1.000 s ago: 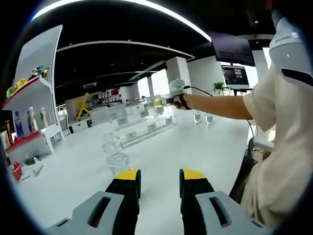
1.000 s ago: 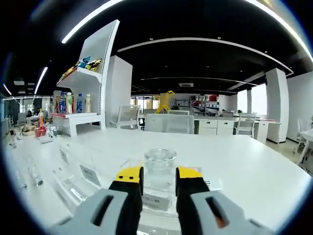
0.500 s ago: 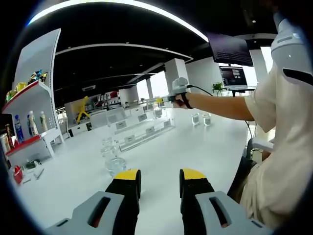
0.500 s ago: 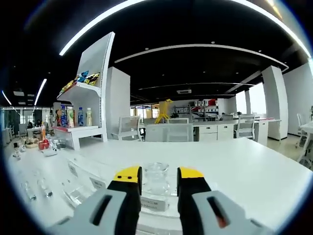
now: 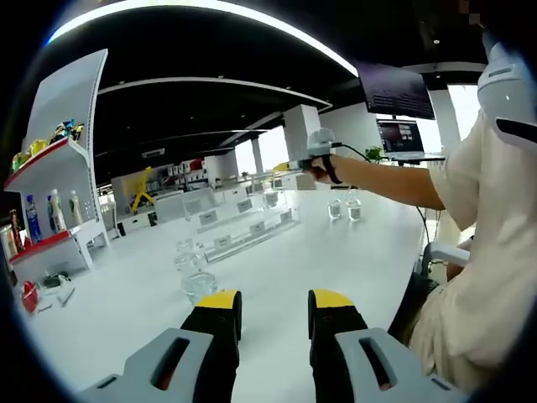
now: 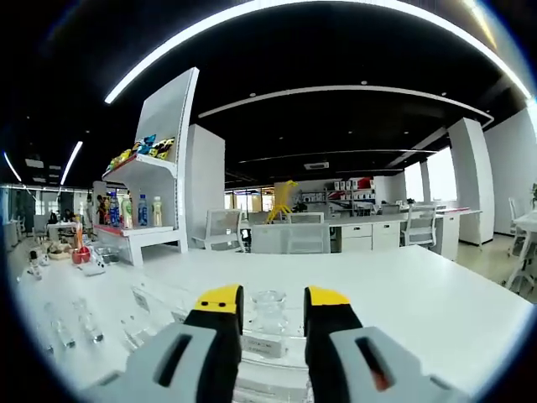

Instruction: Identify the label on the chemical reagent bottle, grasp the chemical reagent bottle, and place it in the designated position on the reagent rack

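Right gripper view has the right tongs (image 6: pixel 272 300) standing apart with a clear glass reagent bottle (image 6: pixel 269 309) sitting on the see-through rack (image 6: pixel 159 306) just past them, probably for its label slot, while the left tongs (image 5: pixel 272 302) idle open over the desk (image 5: pixel 352 252) near more glass bottles (image 5: pixel 199 283).

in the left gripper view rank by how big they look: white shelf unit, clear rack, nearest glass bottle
1. white shelf unit
2. clear rack
3. nearest glass bottle
Distance from the camera skews this; true sizes are unsure.

left gripper (image 5: pixel 271 304) jaws parted, right gripper (image 6: pixel 273 300) parted
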Tool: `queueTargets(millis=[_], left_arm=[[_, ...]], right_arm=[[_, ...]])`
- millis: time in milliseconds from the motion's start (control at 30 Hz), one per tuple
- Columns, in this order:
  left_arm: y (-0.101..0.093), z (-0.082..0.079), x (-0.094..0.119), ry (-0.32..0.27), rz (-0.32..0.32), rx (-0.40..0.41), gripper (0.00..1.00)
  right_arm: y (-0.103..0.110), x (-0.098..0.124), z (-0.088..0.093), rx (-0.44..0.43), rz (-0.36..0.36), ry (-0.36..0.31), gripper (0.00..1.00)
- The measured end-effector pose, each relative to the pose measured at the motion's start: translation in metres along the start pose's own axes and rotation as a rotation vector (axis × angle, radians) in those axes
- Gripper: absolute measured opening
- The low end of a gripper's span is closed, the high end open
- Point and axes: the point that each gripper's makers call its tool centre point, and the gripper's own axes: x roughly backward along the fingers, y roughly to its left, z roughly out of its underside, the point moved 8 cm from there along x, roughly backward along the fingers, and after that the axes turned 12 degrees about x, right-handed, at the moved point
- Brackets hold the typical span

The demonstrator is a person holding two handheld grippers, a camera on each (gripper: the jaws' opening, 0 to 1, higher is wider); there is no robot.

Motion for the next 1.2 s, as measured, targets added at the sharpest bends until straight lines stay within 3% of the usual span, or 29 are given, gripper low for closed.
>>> queueTargets(millis=[433,1200], left_arm=[[-0.006,-0.004,0.012,-0.026,0.002,-0.016,0.32],[-0.022,0.000,0.015,-0.044,0.046,-0.016,0.32]], right_arm=[[0.001,0.028,-0.008,-0.021,-0.011,-0.021,0.29],[0.001,0.121,-0.018,-0.015,0.000,-0.075,0.30]])
